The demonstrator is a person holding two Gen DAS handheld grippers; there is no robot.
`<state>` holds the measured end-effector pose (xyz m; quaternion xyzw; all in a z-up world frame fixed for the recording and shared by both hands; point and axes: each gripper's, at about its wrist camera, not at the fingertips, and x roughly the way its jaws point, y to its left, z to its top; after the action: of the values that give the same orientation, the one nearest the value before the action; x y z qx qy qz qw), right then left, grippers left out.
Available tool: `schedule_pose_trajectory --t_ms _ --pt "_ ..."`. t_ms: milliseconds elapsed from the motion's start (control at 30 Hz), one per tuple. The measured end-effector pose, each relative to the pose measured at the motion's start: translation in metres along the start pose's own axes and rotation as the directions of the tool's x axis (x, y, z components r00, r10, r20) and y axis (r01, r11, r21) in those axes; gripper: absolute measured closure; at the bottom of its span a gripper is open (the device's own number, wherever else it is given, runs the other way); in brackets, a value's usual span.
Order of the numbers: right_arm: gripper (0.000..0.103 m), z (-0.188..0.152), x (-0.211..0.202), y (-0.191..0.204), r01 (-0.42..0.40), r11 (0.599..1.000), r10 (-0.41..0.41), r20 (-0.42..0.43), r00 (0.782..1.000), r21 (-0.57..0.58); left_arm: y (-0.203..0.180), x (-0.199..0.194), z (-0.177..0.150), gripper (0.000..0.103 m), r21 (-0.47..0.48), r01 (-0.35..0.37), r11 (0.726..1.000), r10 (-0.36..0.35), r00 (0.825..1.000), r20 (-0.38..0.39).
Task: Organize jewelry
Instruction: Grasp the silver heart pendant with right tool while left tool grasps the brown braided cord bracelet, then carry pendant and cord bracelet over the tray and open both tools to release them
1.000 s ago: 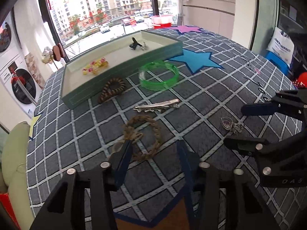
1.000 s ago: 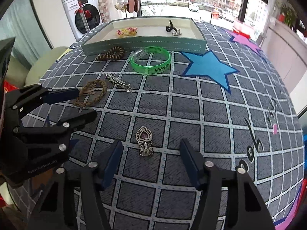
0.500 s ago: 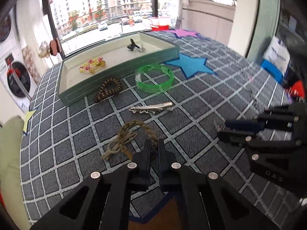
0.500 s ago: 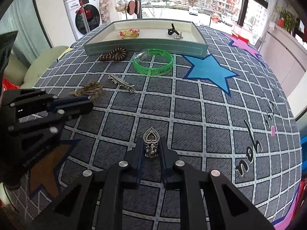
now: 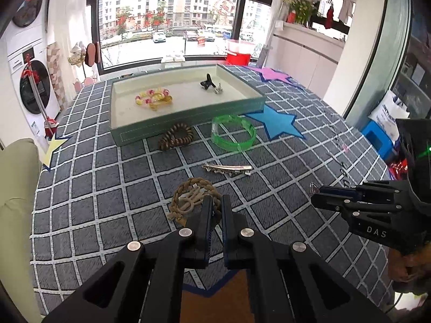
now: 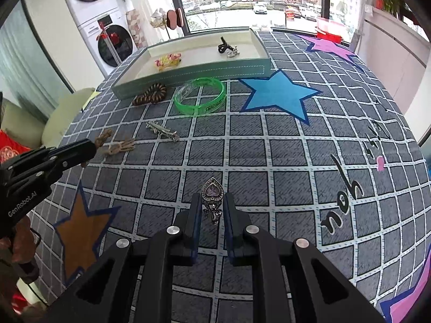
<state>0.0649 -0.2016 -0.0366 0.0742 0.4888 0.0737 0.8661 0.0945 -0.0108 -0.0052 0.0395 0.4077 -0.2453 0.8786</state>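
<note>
My left gripper (image 5: 216, 205) is shut on a tan braided bracelet (image 5: 188, 193) and holds it just above the checked cloth. My right gripper (image 6: 211, 204) is shut on a silver heart pendant (image 6: 212, 192) with a purple stone, lifted off the cloth. The green-sided tray (image 5: 188, 118) stands at the far side and holds a yellow-pink bead bracelet (image 5: 153, 98) and a black clip (image 5: 207, 83). The tray also shows in the right wrist view (image 6: 194, 74).
In front of the tray lie a brown coiled bracelet (image 5: 176, 136), a green bangle (image 5: 233, 136) and a silver hair clip (image 5: 227, 169). A blue star (image 5: 274, 122) is printed on the cloth. A cream chair (image 5: 16, 188) stands at the left edge.
Both grippers closed from open, the left on the braided bracelet and the right on the heart pendant. Both have since lifted their pieces slightly.
</note>
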Motion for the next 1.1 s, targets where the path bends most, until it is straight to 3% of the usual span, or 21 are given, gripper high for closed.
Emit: schedule_pose_trajectory --t_ms 633,1100 --pt "0.086 0.033 -0.015 -0.004 -0.01 1.0 0.009 0.043 0.999 0.024 0.026 -0.02 0.018 0.083 -0.073 -0.011 0.997 0.017 0.997 0.071" --pt "0.086 0.105 -0.018 -0.008 -0.021 1.0 0.022 0.104 0.994 -0.009 0.037 -0.014 0.056 0.083 -0.079 -0.021 0.997 0.03 0.993 0.118"
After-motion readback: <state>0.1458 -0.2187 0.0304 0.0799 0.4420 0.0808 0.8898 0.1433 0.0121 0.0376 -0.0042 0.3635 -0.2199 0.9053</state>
